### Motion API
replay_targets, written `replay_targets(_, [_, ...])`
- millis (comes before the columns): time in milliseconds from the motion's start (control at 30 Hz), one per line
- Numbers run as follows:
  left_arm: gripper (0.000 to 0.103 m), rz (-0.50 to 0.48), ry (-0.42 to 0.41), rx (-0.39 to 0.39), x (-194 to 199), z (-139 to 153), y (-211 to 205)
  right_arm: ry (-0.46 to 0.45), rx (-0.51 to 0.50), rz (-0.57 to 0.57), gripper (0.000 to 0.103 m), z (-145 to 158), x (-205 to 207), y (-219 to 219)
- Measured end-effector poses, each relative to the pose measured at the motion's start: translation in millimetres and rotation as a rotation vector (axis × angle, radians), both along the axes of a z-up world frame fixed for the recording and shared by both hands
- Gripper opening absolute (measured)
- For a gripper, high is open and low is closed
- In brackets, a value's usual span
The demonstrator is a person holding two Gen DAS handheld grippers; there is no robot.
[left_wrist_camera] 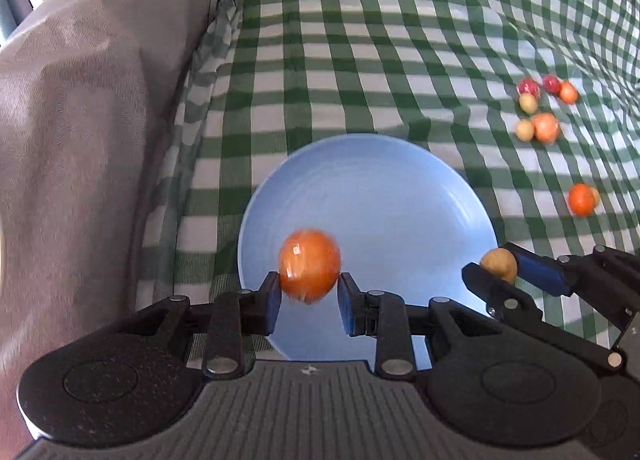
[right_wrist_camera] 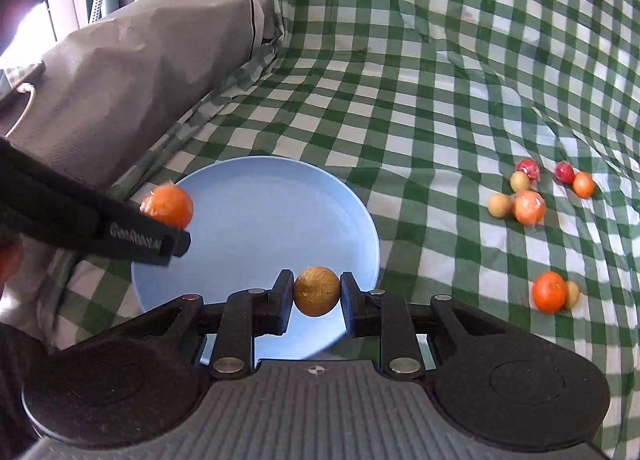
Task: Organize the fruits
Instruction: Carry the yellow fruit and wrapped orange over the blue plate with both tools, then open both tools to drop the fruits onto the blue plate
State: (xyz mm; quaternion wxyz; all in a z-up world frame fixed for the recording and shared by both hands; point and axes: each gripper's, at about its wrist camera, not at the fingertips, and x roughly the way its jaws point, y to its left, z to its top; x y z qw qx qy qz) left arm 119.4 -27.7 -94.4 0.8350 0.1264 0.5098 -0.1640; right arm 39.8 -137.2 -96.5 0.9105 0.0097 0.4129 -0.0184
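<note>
Gingham cloth (left_wrist_camera: 380, 40): left tool (left_wrist_camera: 309, 290) loosely brackets orange (left_wrist_camera: 309, 266), right tool (right_wrist_camera: 316, 296) clamps brown fruit (right_wrist_camera: 317, 291).

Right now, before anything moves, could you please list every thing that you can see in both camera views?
round light-blue plate: 1, blue, on the cloth, under both grippers
large orange fruit: 1, orange, between the left gripper's fingers, above the plate
round brown fruit: 1, brown, clamped in the right gripper, above the plate's edge
loose orange fruits: 3, orange, on the cloth at the right
loose red fruits: 2, red, same group
loose pale fruits: 3, pale yellow, same group
checked cloth: 1, green and white, under everything
grey fabric cover: 1, grey, at the left
left gripper: 1, black
right gripper: 1, black
</note>
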Motion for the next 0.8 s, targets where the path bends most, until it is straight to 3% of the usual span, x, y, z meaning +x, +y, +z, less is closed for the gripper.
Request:
replay_targets(33, [0.056,-0.004,-0.019,-0.007,-0.2,3.4,0.3,-0.006,0.002,0.006,0.027,-0.2,4.2,-0.7])
replay_targets(67, [0.081,-0.005,-0.044,-0.01,-0.5,8.9,0.4,-0.017,0.0,0.009,0.035,0.5,7.6,-1.2])
replay_targets(100, [0.099,-0.003,-0.075,-0.012,-2.3,16.0,0.7,-0.023,-0.009,0.012,0.043,2.3,10.3,-0.1])
replay_targets(133, [0.103,-0.007,-0.112,-0.019,-5.9,23.8,2.1,-0.026,-0.022,0.011,0.062,5.1,12.3,-0.1])
replay_targets(167, [0.103,-0.021,-0.147,-0.028,-10.7,32.3,3.2,-0.038,-0.036,0.004,0.074,9.1,11.3,-0.3])
replay_targets(233, [0.103,-0.056,-0.185,-0.014,-22.1,45.8,3.3,-0.064,-0.066,-0.003,0.083,18.3,3.4,-0.6])
replay_targets(367, [0.103,-0.069,-0.18,0.043,-52.2,58.5,9.5,-0.055,-0.073,0.006,0.095,33.7,-27.3,-0.1])
replay_targets(567, [0.103,-0.037,-0.158,0.072,-101.8,72.6,28.9,-0.021,-0.029,-0.008,0.098,46.2,-83.9,7.7])
replay_targets(800, [0.103,-0.004,-0.157,0.097,-130.0,82.1,39.3,-0.097,-0.051,-0.053,0.099,67.2,-114.4,15.5])
